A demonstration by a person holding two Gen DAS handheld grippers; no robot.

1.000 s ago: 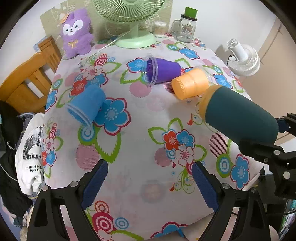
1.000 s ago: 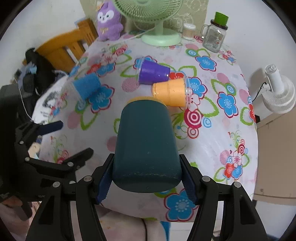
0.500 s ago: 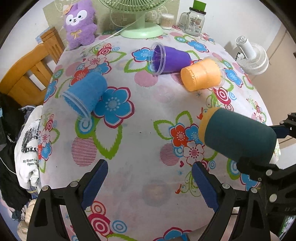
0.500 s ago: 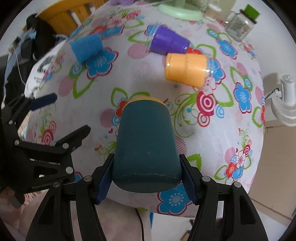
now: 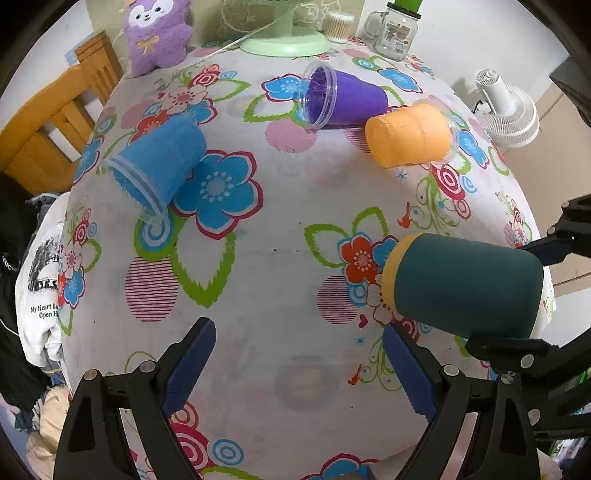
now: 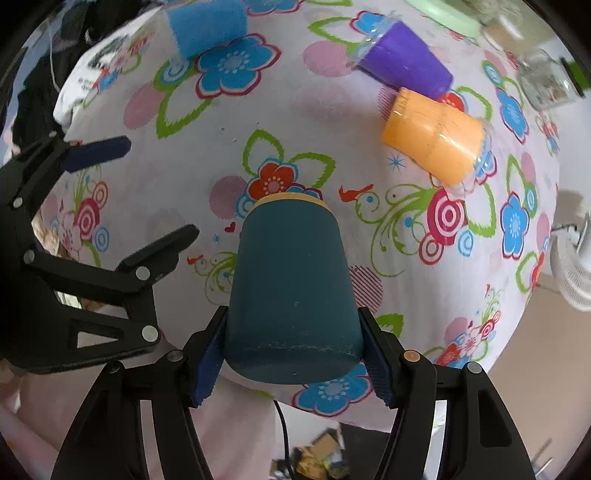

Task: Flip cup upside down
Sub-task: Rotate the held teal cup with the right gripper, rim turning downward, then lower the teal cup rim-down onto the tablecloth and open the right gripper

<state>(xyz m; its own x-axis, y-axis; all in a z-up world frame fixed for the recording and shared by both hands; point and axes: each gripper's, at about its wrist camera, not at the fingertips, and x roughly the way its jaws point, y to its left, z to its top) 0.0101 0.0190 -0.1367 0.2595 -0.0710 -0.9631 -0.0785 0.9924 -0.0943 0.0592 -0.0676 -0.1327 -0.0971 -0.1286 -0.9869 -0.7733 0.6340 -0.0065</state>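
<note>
My right gripper (image 6: 293, 363) is shut on a dark teal cup (image 6: 291, 291) with a yellow rim, holding it by its base end with the rim tipped down toward the flowered tablecloth (image 6: 295, 140). In the left wrist view the teal cup (image 5: 461, 284) hangs at the right, rim pointing left and close to the cloth. My left gripper (image 5: 299, 365) is open and empty over the table's near edge; it shows at the left of the right wrist view (image 6: 122, 192).
A blue cup (image 5: 159, 162), a purple cup (image 5: 347, 98) and an orange cup (image 5: 410, 134) lie on their sides on the table. A green fan base (image 5: 284, 44), a glass jar (image 5: 399, 29) and a purple plush (image 5: 159, 33) stand at the back. A wooden chair (image 5: 48, 122) is left.
My right gripper has tilted the teal cup further rim-down and lowered it toward the cloth. My left gripper stays open; its view has shifted closer over the table.
</note>
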